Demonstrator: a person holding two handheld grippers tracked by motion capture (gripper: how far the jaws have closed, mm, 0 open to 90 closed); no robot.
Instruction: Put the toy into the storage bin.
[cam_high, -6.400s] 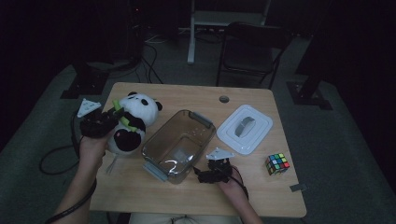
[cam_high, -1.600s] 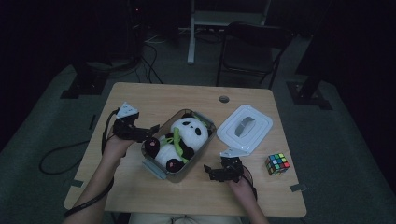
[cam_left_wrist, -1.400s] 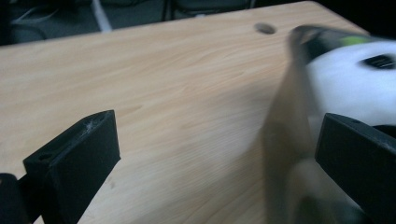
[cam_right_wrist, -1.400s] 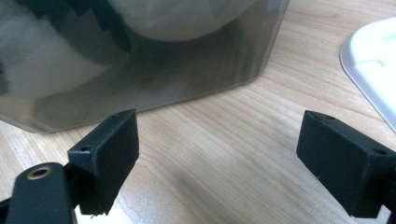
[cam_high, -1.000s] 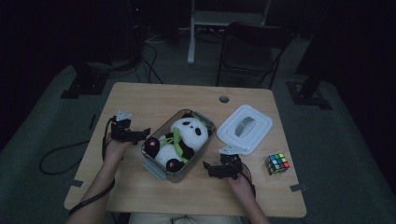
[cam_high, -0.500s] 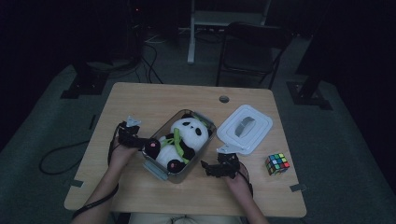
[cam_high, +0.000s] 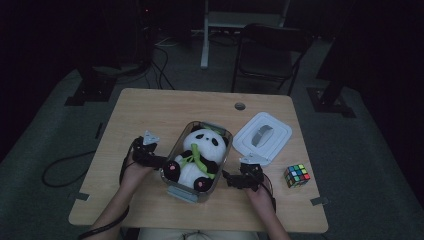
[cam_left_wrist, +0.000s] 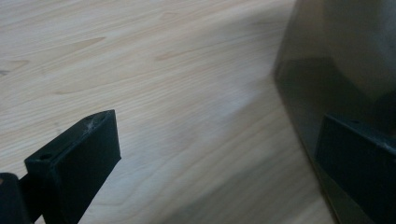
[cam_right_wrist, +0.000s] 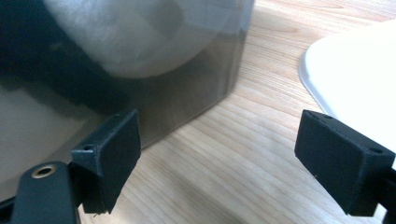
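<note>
I'm flanking the box (cam_high: 196, 159) holding the panda (cam_high: 197, 154); left gripper (cam_high: 150, 159) and right gripper (cam_high: 235, 178) are both gaping wide and empty. Closing unevenly, I'm risking shoving it into the lid (cam_high: 263, 137).

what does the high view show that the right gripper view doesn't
The high view takes in the whole toy panda lying in the clear box, the puzzle cube, a chair, and both hands with their tongs, left and right. The right gripper view gives a close look at the right tongs' open jaws beside the box wall. Both share the box, the white lid and the wooden table.
</note>
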